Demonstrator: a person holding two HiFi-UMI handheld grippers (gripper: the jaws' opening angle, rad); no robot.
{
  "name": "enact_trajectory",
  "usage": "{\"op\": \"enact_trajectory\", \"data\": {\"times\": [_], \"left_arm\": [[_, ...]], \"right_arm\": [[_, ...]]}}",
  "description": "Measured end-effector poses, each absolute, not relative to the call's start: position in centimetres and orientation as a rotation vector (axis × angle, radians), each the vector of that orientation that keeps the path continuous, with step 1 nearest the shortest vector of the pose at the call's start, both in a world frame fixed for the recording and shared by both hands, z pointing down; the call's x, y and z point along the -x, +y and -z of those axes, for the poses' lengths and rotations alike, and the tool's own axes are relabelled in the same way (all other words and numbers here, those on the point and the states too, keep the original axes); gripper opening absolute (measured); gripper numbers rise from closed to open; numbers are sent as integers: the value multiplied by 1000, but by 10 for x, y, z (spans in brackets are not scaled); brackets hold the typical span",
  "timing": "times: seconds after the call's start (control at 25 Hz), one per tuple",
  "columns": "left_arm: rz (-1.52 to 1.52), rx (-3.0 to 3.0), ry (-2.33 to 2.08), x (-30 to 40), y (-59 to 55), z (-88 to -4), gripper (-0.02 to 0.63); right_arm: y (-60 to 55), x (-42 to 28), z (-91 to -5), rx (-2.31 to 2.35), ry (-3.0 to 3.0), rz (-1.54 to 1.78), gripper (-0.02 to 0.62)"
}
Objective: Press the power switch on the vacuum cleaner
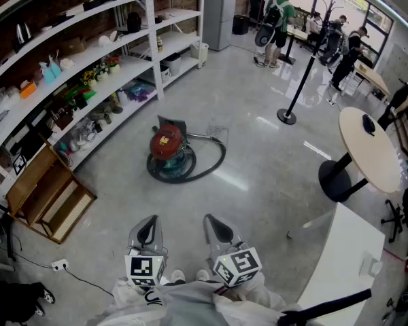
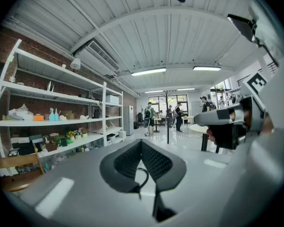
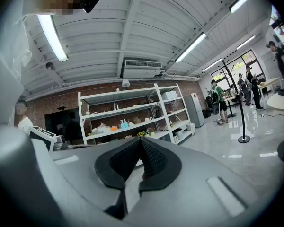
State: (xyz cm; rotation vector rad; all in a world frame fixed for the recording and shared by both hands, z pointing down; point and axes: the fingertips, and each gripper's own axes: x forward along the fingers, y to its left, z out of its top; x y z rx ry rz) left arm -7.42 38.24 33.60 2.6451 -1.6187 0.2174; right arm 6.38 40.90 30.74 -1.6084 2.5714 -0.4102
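**A:** Where do we see the vacuum cleaner [image 1: 168, 151]?

**B:** On the grey floor [image 1: 258, 195], far ahead of us and just right of the long white shelves [image 1: 88, 70]. It has a red top on a dark round base. Its hose [image 1: 214, 167] curls round its right side on the floor.

**A:** And our two grippers?

**B:** Both are near us, low in the head view and well apart from the vacuum cleaner. The left gripper [image 1: 147, 231] points toward it. In the left gripper view, the left gripper [image 2: 141, 142] has its two black pads pressed together at the tips, with nothing between them.

**A:** The right gripper [image 1: 218, 228]?

**B:** The same. In the right gripper view, the right gripper [image 3: 140, 139] has its pads meeting at the tips and pinches nothing.

**A:** What else do we see around us?

**B:** A wooden chair [image 1: 44, 195] stands at the near end of the shelves, on our left. A round table [image 1: 370, 151] is on the right, with a black post [image 1: 296, 87] beyond it. There are people [image 1: 280, 15] at the far end of the room.
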Motion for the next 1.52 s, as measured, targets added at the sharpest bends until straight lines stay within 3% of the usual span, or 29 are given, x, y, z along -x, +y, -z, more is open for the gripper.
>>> {"op": "enact_trajectory", "data": {"times": [1.52], "left_arm": [[-213,-2582,-1681,44,385,-345,0]], "right_arm": [[406,-103,-326,1534,2579,499,0]]}}
